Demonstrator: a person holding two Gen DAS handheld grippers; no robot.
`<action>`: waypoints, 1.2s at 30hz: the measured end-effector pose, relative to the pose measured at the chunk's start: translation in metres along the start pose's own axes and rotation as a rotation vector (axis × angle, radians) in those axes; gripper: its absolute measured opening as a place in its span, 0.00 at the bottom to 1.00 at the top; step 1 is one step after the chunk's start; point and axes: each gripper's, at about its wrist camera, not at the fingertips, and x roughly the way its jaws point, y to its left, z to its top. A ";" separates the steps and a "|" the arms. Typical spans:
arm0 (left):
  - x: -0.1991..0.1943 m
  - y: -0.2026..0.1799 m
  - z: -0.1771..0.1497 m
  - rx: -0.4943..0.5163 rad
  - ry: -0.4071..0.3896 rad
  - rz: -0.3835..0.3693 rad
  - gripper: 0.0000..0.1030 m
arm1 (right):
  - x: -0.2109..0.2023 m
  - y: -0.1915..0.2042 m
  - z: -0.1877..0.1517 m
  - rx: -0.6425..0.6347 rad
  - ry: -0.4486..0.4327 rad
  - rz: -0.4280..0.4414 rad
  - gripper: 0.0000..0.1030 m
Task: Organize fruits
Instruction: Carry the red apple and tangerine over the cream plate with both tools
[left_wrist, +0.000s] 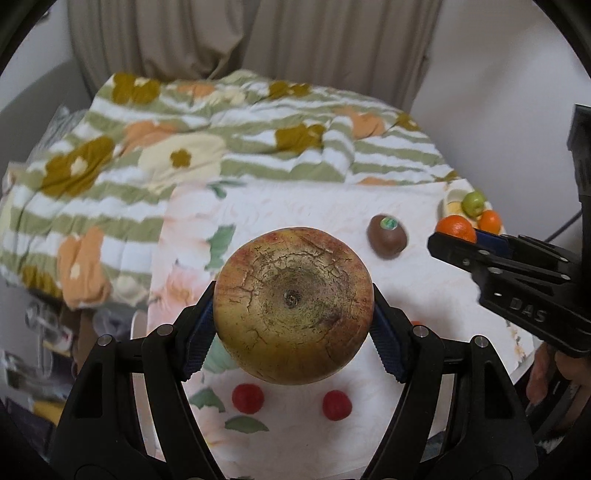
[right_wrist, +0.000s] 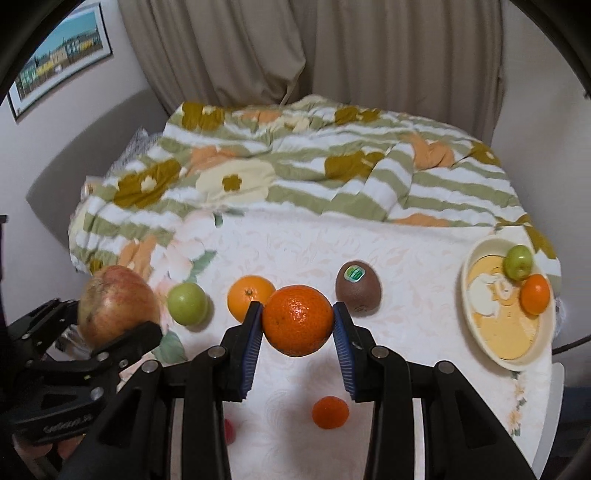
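My left gripper (left_wrist: 293, 308) is shut on a large red-yellow apple (left_wrist: 293, 304) and holds it above the table; the apple also shows at the left of the right wrist view (right_wrist: 118, 304). My right gripper (right_wrist: 298, 321) is shut on a big orange (right_wrist: 297, 319), lifted over the table. On the cloth lie a kiwi (right_wrist: 358, 288), an orange (right_wrist: 248, 295), a green fruit (right_wrist: 187, 303) and a small orange fruit (right_wrist: 330, 412). A cream plate (right_wrist: 491, 347) at the right holds a green fruit (right_wrist: 519, 262) and a small orange (right_wrist: 535, 294).
Two small red fruits (left_wrist: 247, 397) (left_wrist: 336, 405) lie on the cloth below the apple. A flowered striped quilt (right_wrist: 295, 173) covers the bed behind the table. The table edge (right_wrist: 554, 406) runs close to the plate at the right.
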 end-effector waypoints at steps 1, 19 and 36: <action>-0.003 -0.002 0.004 0.009 -0.009 -0.014 0.79 | -0.008 -0.002 0.001 0.008 -0.009 -0.005 0.34; 0.010 -0.138 0.069 0.191 -0.094 -0.151 0.79 | -0.086 -0.140 -0.005 0.192 -0.104 -0.120 0.34; 0.130 -0.290 0.100 0.218 0.025 -0.135 0.79 | -0.050 -0.275 -0.014 0.071 -0.005 -0.083 0.34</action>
